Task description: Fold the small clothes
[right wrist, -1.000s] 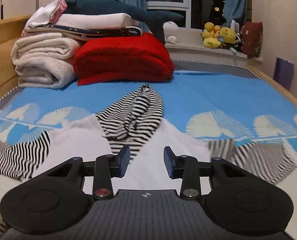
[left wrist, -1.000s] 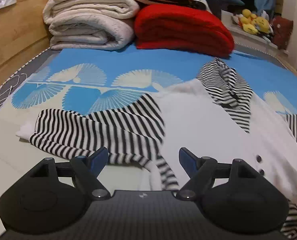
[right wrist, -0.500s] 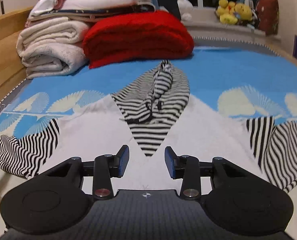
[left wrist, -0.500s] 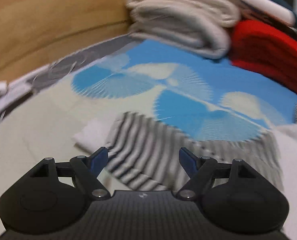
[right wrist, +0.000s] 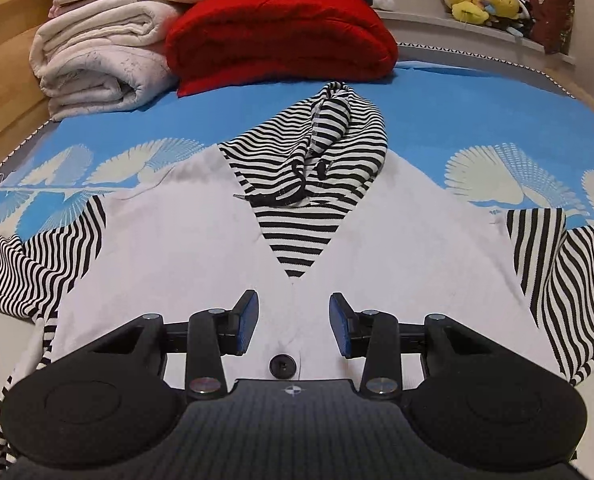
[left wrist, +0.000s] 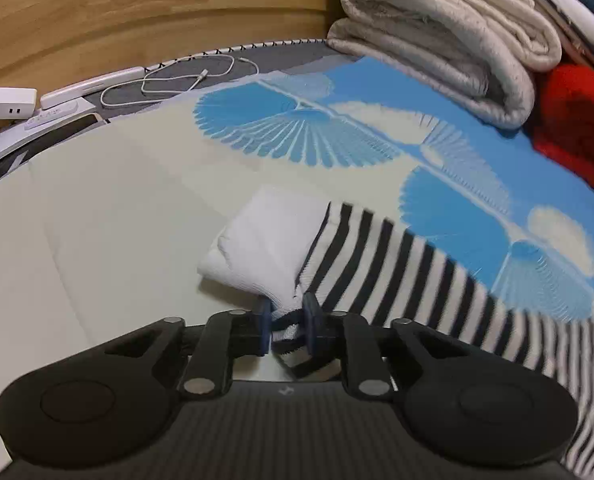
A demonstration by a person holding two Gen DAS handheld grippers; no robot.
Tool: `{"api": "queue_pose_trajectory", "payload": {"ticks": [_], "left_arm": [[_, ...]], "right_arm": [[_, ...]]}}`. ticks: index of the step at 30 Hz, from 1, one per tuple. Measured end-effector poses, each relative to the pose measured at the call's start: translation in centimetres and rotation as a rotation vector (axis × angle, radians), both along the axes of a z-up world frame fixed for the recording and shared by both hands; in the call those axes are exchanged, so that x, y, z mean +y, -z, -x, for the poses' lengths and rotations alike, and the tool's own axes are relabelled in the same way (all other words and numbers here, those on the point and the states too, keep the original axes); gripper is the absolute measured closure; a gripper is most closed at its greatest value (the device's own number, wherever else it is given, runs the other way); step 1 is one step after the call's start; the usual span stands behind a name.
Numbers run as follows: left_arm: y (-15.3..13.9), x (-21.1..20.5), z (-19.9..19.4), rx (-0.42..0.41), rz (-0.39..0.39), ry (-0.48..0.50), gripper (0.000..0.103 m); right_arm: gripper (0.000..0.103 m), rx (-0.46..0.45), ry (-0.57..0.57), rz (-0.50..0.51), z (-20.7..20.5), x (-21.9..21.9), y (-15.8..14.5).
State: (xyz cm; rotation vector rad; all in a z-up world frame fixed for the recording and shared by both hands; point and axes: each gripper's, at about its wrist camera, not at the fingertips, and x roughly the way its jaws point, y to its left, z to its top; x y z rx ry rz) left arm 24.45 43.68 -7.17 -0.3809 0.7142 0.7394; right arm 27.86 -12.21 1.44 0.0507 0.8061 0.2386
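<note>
Because it's soft, light knit, the hooded cardigan (right wrist: pixel 201 248) spread flat on the bed (right wrist: pixel 457 120) will sag and bunch, so the sleeve end is the sensible hold. The left tongs (left wrist: pixel 285 320) are closing on the striped sleeve (left wrist: pixel 397 272) beside its white cuff (left wrist: pixel 265 240), cloth pinched between them. Only the right view shows the whole garment, where the right tongs (right wrist: pixel 293 322) hover apart, empty, above the top button (right wrist: pixel 281 365).
</note>
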Motion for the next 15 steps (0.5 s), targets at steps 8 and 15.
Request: {"api": "queue_pose_trajectory", "payload": {"ticks": [8, 15], "left_arm": [[-9.3, -7.0, -0.5, -0.130, 0.014, 0.082, 0.093], [-15.8, -18.9, -1.5, -0.218, 0.112, 0.289, 0.093]], "right_arm": [[0.092, 0.009, 0.009, -0.022, 0.0, -0.7, -0.2], [0.097, 0.047, 0.050, -0.098, 0.0, -2.5, 0.1]]}}
